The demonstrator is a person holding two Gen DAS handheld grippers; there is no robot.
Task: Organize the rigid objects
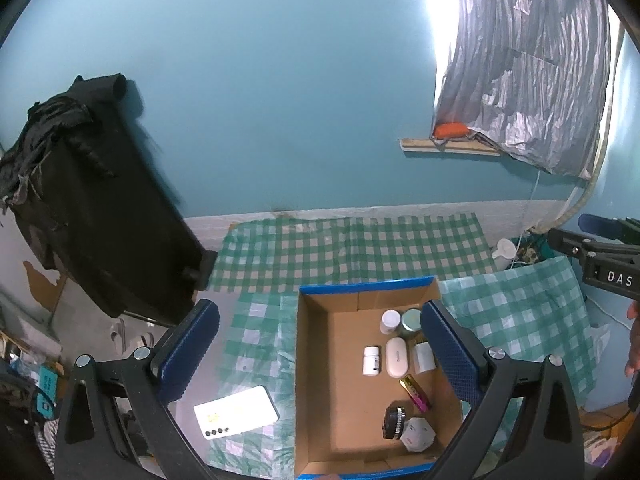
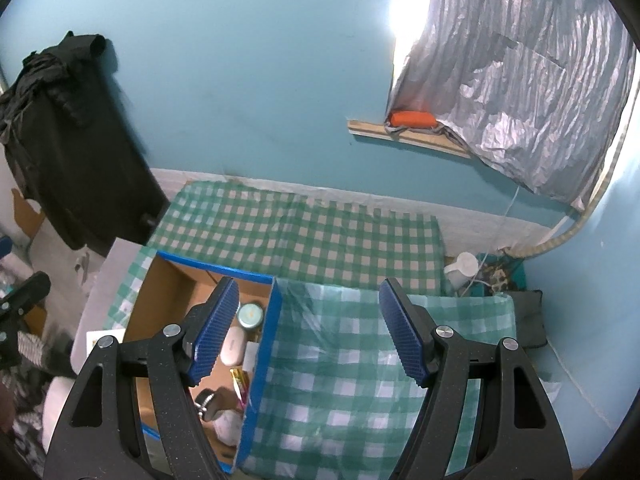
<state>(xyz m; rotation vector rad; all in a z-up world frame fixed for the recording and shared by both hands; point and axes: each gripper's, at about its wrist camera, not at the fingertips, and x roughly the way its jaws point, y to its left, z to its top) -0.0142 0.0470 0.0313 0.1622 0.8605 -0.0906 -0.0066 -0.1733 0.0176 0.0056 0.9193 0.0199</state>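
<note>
My right finger (image 2: 210, 330) hides part of the box (image 1: 310, 380); I count 8 items inside, 1 phone (image 1: 236, 412) left of it. Both grippers (image 1: 320, 354) (image 2: 312, 330) are spread, empty.

The brown corrugated cardboard box (image 1: 320, 360) looks matt, its rim bound in glossy blue tape. Under it the green-and-white checked plastic cloth (image 1: 348, 248) shines faintly — creased and smooth. The white oval plastic case (image 1: 397, 357) is glossy; each claw's blue pads (image 2: 212, 332) are finely ribbed rubber on matt black plastic.
</note>
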